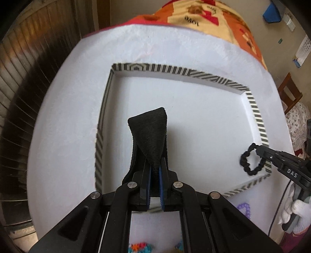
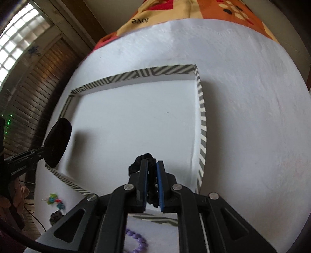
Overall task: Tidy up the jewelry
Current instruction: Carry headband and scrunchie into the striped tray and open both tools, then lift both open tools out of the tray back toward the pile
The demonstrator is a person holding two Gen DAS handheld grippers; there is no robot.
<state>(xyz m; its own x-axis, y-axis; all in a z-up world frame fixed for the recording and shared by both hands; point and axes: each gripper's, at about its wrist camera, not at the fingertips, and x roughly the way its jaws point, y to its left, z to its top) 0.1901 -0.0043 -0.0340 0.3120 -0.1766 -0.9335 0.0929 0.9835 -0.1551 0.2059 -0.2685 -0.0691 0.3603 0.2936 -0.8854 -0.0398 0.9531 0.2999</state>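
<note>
A shallow white tray [image 1: 256, 116] with a black-and-white striped rim lies on the white table; it also shows in the right wrist view [image 2: 202, 124]. My left gripper [image 1: 155, 165] is shut on a black fabric band [image 1: 150, 134] and holds it over the tray's near left part; the band also shows in the right wrist view [image 2: 58, 142]. My right gripper [image 2: 152, 165] is shut on a black coiled hair tie [image 2: 143, 157], held over the tray's near right edge; the tie also shows in the left wrist view [image 1: 250, 161].
A purple bead bracelet [image 2: 138, 241] lies on the table in front of the tray, also in the left wrist view [image 1: 245, 209]. Colourful small pieces [image 2: 55, 200] lie at the near left. A patterned orange cloth [image 1: 213, 17] lies beyond the table. Wooden shutters stand at left.
</note>
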